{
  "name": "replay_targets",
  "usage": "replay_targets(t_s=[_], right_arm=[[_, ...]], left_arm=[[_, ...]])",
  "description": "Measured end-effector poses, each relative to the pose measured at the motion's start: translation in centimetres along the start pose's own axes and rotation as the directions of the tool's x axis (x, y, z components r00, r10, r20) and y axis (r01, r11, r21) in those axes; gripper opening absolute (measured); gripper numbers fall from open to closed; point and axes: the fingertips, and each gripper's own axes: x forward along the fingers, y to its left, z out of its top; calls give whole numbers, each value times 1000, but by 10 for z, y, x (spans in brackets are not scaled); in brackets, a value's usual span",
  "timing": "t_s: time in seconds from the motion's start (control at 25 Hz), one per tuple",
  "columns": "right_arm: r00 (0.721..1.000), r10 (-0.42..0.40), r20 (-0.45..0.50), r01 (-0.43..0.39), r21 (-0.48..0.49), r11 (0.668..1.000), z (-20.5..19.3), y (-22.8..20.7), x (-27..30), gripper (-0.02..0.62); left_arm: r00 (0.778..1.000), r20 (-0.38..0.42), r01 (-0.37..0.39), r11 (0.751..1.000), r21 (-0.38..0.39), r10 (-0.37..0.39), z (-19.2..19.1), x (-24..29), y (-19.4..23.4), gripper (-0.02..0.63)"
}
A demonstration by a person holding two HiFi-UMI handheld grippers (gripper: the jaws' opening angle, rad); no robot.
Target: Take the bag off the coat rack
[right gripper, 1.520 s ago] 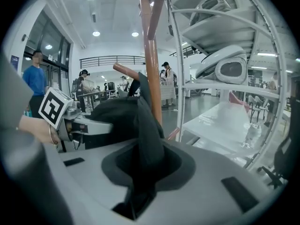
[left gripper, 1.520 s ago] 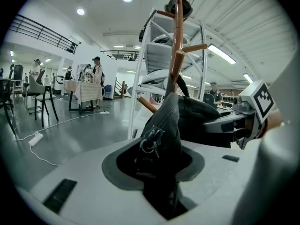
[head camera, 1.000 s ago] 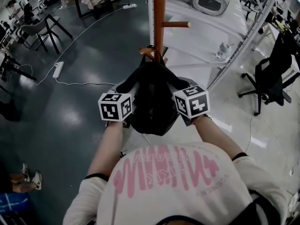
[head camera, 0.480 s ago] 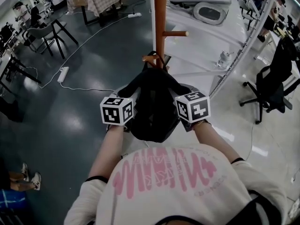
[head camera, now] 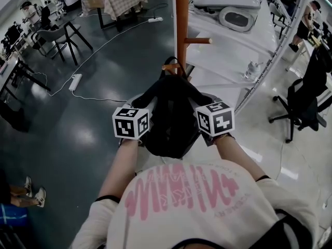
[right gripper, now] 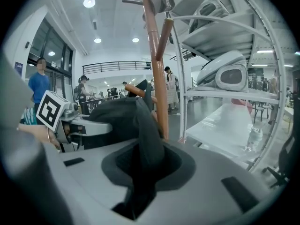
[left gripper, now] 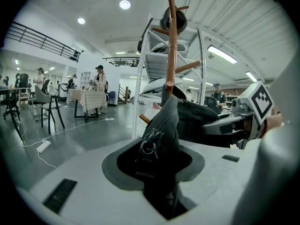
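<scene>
A black bag (head camera: 171, 119) hangs in front of the wooden coat rack (head camera: 181, 25), its top loop (head camera: 171, 62) round a low peg. My left gripper (head camera: 147, 98) is shut on the bag's left shoulder strap (left gripper: 162, 125). My right gripper (head camera: 200, 99) is shut on the right strap (right gripper: 146, 125). In the left gripper view the denim-like strap with a metal ring fills the jaws of my left gripper (left gripper: 157, 172), and the right gripper (left gripper: 234, 122) shows across the bag. In the right gripper view the strap runs up from my right gripper (right gripper: 142, 172) beside the rack pole (right gripper: 152, 55).
A white metal shelf unit (head camera: 249, 30) with pale rounded devices stands right behind the rack. An office chair (head camera: 306, 97) is at the right. A power strip and cable (head camera: 75, 82) lie on the dark floor at the left, with tables, chairs and people further back.
The left gripper has risen a little with its strap. Both grippers keep their hold on the bag, and the right one has stayed put.
</scene>
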Motion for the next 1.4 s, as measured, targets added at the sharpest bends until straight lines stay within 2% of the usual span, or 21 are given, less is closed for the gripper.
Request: replay_targets(t_s=[0.6, 1.4], right_arm=[[999, 22, 25, -22, -15, 1000, 14, 8, 0, 71], [997, 64, 41, -62, -58, 996, 27, 25, -7, 71]], left_arm=[[999, 31, -28, 999, 31, 27, 15, -12, 6, 127], [995, 80, -61, 998, 18, 60, 24, -36, 8, 127]])
